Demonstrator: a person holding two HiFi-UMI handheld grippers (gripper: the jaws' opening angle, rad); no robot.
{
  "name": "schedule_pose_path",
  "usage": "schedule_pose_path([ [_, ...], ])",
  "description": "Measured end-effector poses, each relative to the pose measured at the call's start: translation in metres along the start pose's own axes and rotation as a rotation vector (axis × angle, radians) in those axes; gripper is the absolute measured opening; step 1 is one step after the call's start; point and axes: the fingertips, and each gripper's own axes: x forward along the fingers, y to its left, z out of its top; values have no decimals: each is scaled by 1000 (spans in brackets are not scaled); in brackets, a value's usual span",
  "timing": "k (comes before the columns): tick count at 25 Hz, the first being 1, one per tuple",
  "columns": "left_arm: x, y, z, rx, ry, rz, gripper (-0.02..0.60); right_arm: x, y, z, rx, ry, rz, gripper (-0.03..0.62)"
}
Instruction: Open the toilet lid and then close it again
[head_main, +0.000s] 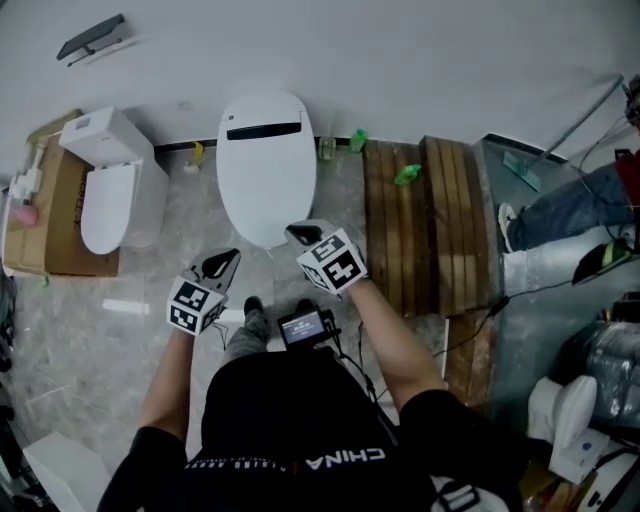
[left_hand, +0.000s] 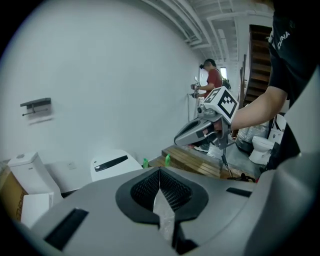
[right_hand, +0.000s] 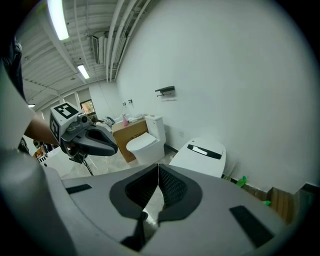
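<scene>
While you held both grippers out low before you, the toilet lid (head_main: 264, 170) lay shut and flat on its bowl against the wall, ahead of both pairs of fingers. Your left gripper (head_main: 226, 259) had its jaws pressed together on nothing, apart from the lid's front rim and off to its left. Your right gripper (head_main: 296, 233), also closed and empty, hung with its tips just beside that front rim, with no contact showing.
</scene>
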Motion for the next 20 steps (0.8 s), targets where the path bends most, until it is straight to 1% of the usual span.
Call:
schedule_pose_path([
  [6, 11, 11, -3, 43, 8, -60, 11, 7, -8, -1, 45, -2, -73, 14],
  [9, 13, 17, -3, 75, 10, -80, 9, 8, -8, 8, 64, -17, -93, 14],
  [14, 10, 26, 2, 107, -11, -110, 11, 14, -4, 27, 82, -70, -117, 14],
  [17, 9, 29, 6, 143, -26, -130, 11, 20, 1, 36, 61, -85, -125, 15],
  [20, 8, 33, 5, 175, -37, -146, 11, 29, 8, 36, 15, -56, -118, 15],
])
